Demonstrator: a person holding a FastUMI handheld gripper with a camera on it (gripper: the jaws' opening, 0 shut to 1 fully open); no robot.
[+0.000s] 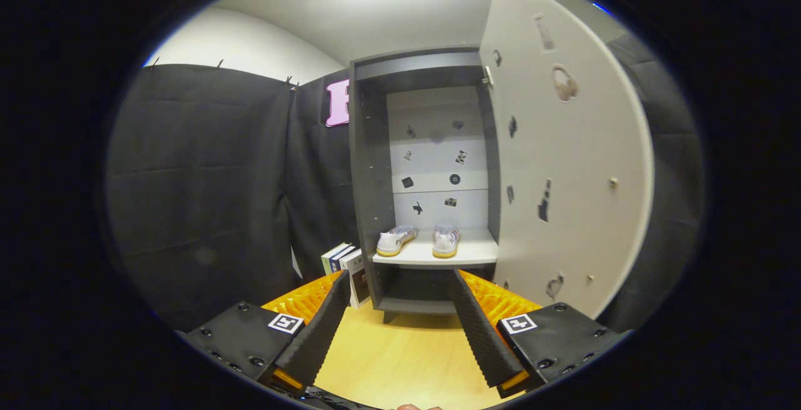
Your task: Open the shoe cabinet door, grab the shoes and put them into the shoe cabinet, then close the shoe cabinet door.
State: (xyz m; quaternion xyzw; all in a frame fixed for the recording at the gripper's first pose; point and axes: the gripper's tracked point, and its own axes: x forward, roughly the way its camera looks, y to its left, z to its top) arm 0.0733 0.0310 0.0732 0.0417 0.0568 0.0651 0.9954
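The grey shoe cabinet (366, 184) stands straight ahead, beyond my fingers. Its white door (566, 166) is swung wide open to the right, with a small knob (613, 181) near its free edge. Two white shoes with yellow soles rest side by side on the white shelf (475, 253) inside: the left shoe (395, 241) angled, the right shoe (445, 241) pointing straight out. My gripper (400, 294) is open, well back from the cabinet, with nothing between its black ribbed fingers (479, 328).
Several books (347, 266) lean against the cabinet's left side on the wooden floor (400, 347). Black cloth walls (206, 191) close in the left and the far right. The open door takes up the space to the right of the cabinet.
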